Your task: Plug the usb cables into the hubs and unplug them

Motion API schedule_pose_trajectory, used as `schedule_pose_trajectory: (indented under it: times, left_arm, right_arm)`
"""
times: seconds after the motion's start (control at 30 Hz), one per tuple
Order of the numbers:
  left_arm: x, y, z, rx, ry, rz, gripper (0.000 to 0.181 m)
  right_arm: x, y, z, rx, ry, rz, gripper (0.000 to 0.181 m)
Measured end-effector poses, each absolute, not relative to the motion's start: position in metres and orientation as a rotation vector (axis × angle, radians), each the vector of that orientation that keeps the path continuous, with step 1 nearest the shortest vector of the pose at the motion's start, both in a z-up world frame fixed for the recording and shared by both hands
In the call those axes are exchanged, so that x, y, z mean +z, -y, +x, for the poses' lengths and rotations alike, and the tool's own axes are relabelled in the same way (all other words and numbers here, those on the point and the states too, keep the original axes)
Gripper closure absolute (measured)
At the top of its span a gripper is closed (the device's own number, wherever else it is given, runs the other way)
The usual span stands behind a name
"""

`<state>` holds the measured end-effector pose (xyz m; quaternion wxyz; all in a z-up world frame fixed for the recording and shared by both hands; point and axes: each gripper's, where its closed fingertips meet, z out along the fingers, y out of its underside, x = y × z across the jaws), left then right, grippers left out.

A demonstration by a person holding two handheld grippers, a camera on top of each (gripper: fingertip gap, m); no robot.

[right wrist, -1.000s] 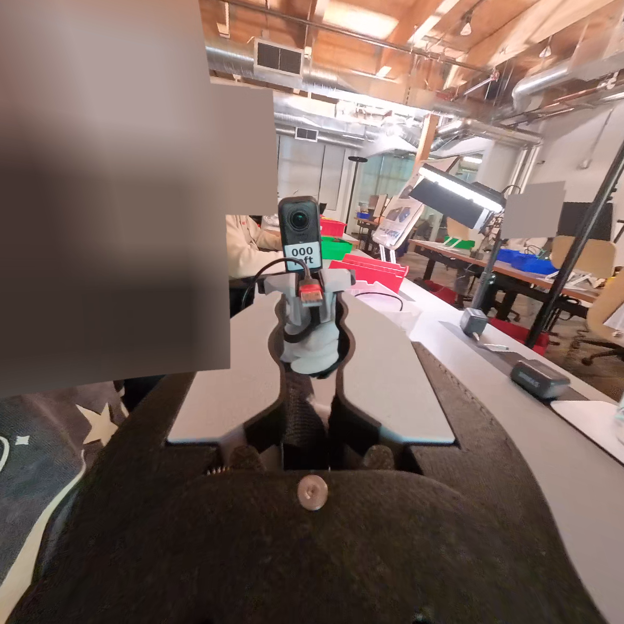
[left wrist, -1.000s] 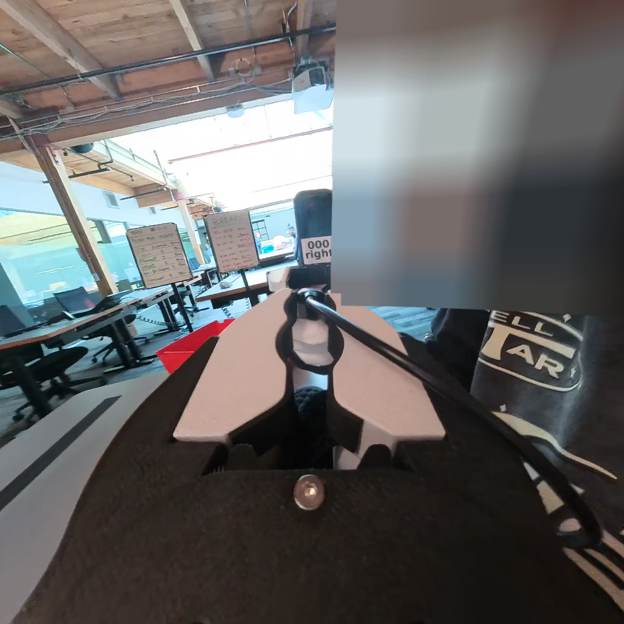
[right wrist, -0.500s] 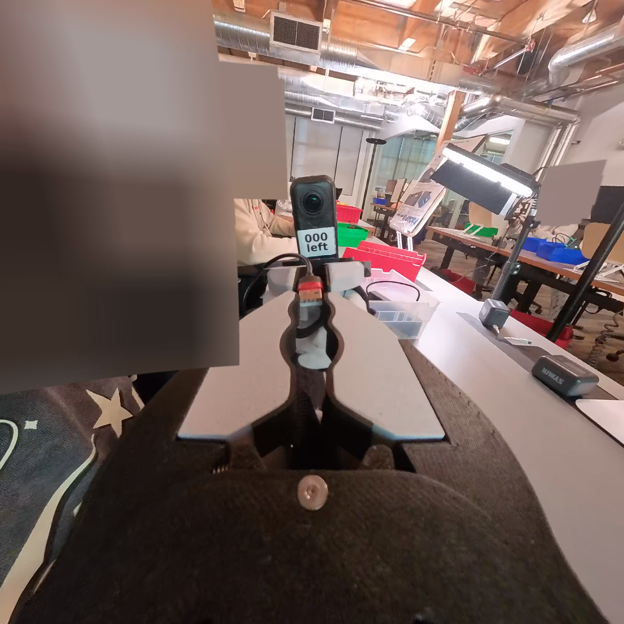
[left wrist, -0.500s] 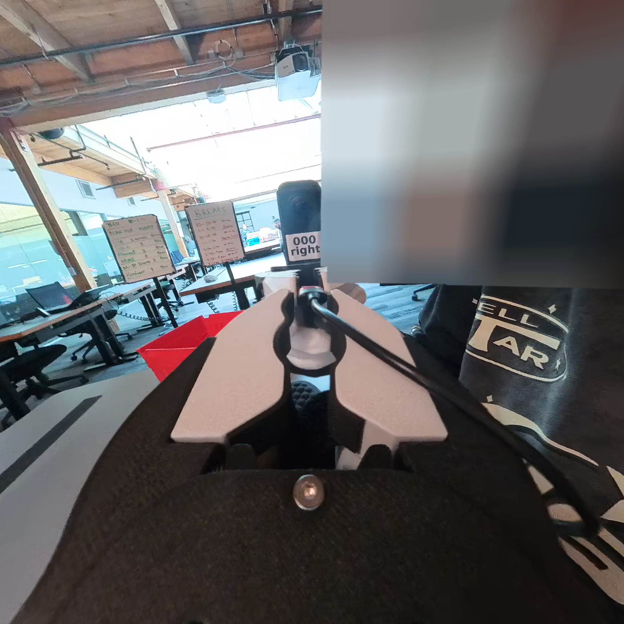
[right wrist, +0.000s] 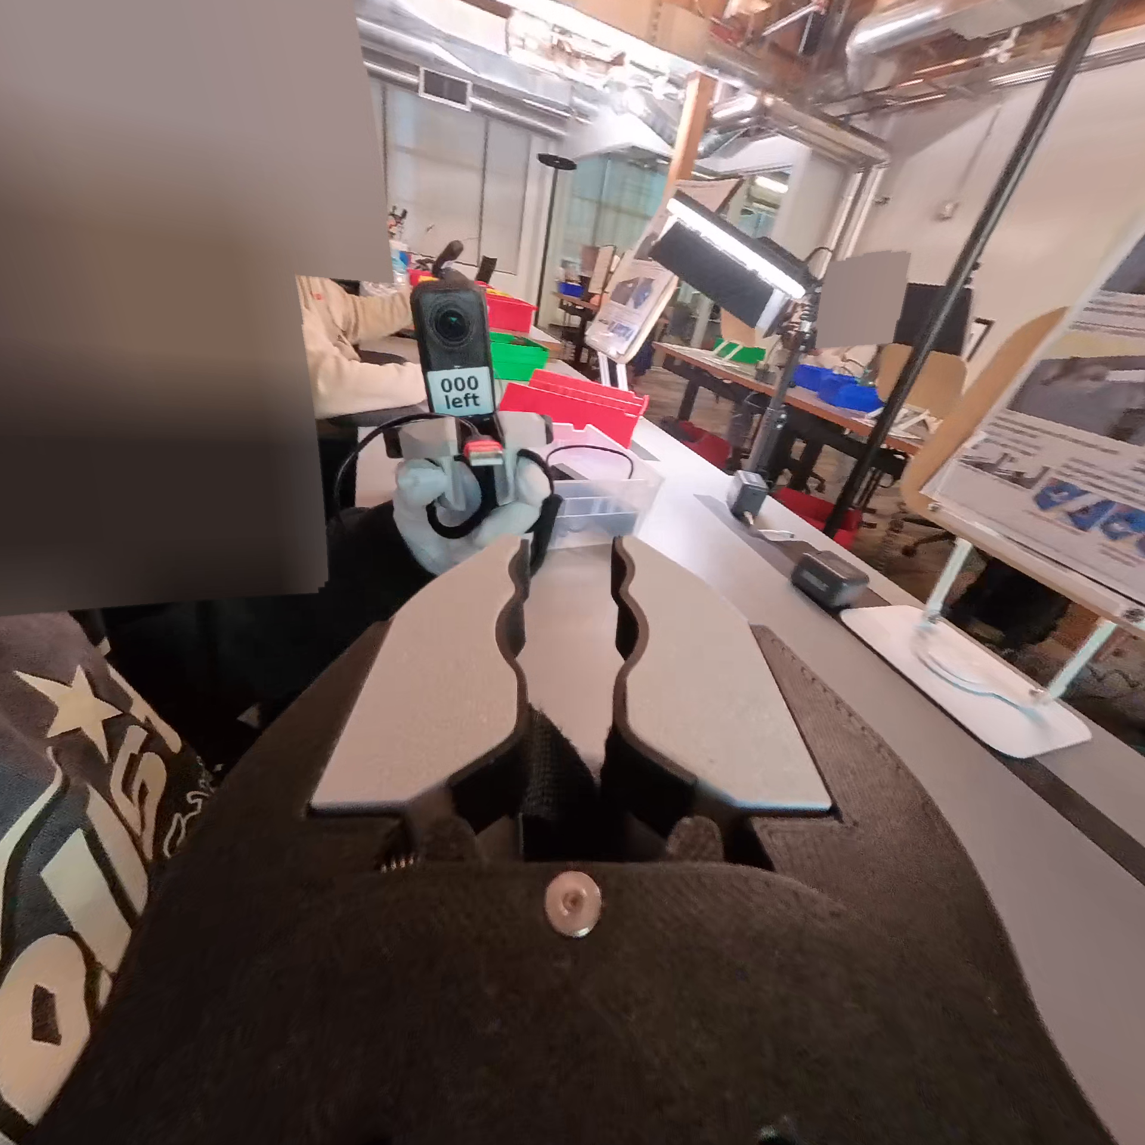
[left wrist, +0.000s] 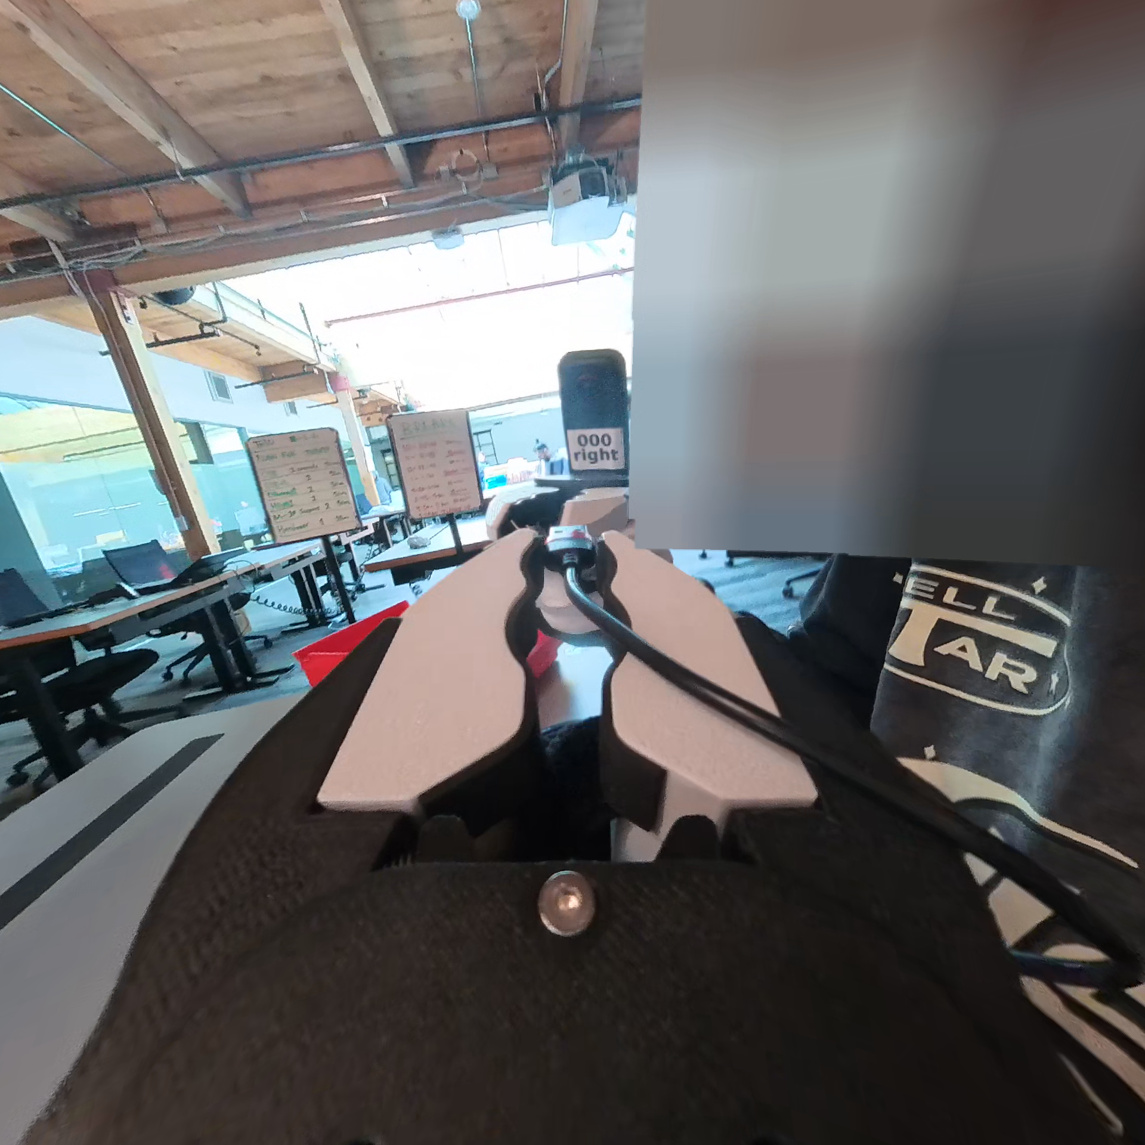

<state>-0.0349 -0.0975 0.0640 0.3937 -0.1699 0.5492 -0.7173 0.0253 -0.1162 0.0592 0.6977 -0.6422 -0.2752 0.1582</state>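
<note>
Black cable runs from the red-collared USB plug pinched at the tips of the left tongs, which are closed on the plug's body; the cable trails back over the right-hand finger and down toward the person's dark printed sweatshirt. In the right wrist view the same plug shows its metal end pointing out of the left tongs, held up in the air above the grey table, with a loop of cable hanging beneath it beside a gloved hand. The right tongs are apart, a clear gap between their wavy inner edges, and hold nothing. They sit just short of the plug without touching it. On the table behind lie a clear plastic box, a red bin and a small dark box. No hub can be made out for certain in either view.
</note>
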Motion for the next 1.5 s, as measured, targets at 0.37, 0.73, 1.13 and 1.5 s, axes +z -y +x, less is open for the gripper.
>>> schedule_pose_trajectory:
  times: [0.37, 0.73, 1.13, 1.5]
  left_arm:
    - [0.065, 0.093, -0.036, -2.003, -1.348, -0.438, 0.166]
    - [0.042, 0.114, -0.023, -1.959, -1.563, -0.494, 0.166]
    - [0.022, 0.108, -0.017, -2.055, -1.546, -0.508, 0.166]
    - [0.01, 0.103, -0.019, -2.085, -1.561, -0.428, 0.166]
  right_arm:
    - [0.063, 0.112, 0.0, 0.169, 0.739, -1.275, 0.157]
    - [0.042, 0.106, -0.026, -0.27, 1.001, -1.132, 0.158]
    - [0.022, 0.093, -0.025, -0.288, 1.055, -1.199, 0.168]
    - [0.008, 0.087, -0.026, -0.271, 1.073, -1.274, 0.168]
